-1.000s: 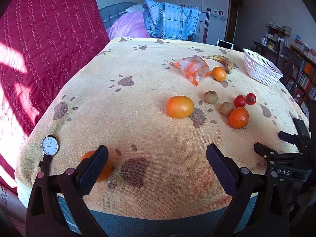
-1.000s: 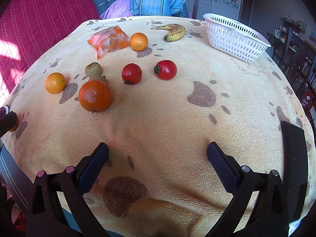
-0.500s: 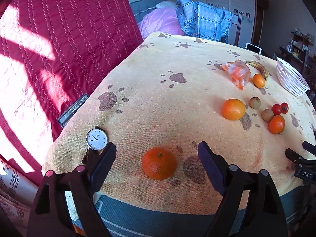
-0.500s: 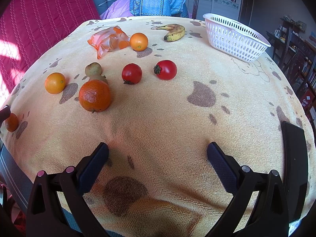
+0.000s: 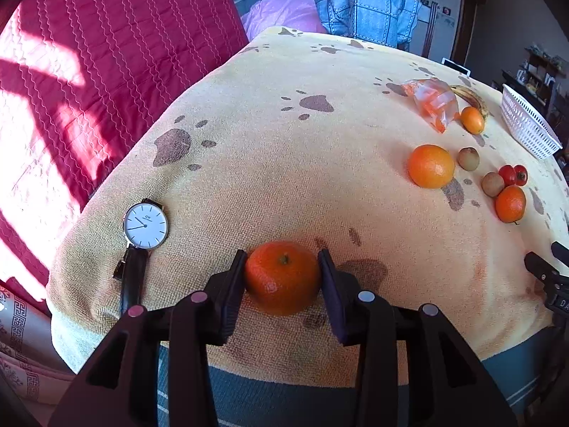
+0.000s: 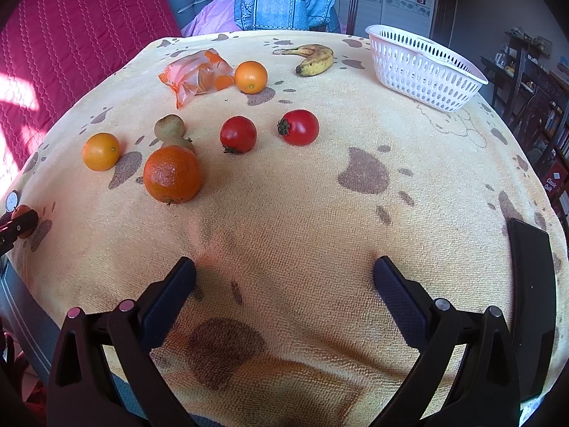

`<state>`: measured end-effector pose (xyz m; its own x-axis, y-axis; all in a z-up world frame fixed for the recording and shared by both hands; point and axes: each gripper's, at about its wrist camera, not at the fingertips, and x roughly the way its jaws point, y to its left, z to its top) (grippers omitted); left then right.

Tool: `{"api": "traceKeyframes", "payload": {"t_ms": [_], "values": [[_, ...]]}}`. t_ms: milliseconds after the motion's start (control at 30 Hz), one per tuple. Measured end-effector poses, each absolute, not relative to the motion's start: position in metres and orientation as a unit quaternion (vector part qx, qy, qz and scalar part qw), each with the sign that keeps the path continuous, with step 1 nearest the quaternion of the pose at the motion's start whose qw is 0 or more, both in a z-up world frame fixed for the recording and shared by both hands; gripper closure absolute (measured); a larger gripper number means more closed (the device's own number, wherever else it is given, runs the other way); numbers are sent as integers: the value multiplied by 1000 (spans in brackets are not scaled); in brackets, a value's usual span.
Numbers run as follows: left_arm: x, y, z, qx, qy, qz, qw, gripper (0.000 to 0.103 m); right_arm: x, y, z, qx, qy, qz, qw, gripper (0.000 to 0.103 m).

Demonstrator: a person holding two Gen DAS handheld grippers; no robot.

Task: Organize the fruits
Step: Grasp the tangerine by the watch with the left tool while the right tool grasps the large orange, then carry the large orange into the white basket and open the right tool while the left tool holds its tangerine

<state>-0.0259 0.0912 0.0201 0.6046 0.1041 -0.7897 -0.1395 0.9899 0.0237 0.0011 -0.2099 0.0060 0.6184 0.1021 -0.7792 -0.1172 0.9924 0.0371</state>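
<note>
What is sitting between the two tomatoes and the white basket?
Nothing. In the right wrist view, only bare paw-print cloth lies between the two tomatoes and the white basket. The banana sits farther back, off that line.

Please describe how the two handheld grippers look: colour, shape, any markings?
Both the left gripper and the right gripper are black plastic, each with two angled arms, flat dark pads and round silver pins. In the left view, white letters mark the right gripper's body. No cables or sleeves show.
</note>
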Motion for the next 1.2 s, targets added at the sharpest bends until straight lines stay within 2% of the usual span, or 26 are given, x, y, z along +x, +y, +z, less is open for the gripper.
{"api": "traceKeyframes", "payload": {"t_ms": [467, 500, 600, 767, 833, 900, 933, 1200], "values": [[-16, 79, 50, -34, 404, 31, 914, 62, 18, -178, 42, 18, 400, 128, 907, 3], [-15, 79, 51, -34, 404, 30, 914, 62, 22, -173, 42, 17, 400, 132, 907, 5], [-13, 79, 52, -35, 403, 28, 914, 62, 34, -163, 40, 14, 410, 145, 901, 27], [-9, 83, 49, -39, 408, 29, 912, 62, 52, -156, 29, 23, 430, 154, 889, 43], [-7, 84, 47, -41, 411, 28, 910, 62, 56, -155, 25, 24, 438, 155, 885, 55], [-4, 85, 46, -42, 413, 27, 909, 62, 56, -154, 23, 24, 437, 154, 886, 57], [-3, 85, 45, -42, 414, 27, 909, 62, 55, -154, 23, 24, 436, 158, 885, 62], [6, 79, 50, -43, 411, 20, 910, 62, 47, -165, 41, 33, 423, 156, 892, 62]]}}
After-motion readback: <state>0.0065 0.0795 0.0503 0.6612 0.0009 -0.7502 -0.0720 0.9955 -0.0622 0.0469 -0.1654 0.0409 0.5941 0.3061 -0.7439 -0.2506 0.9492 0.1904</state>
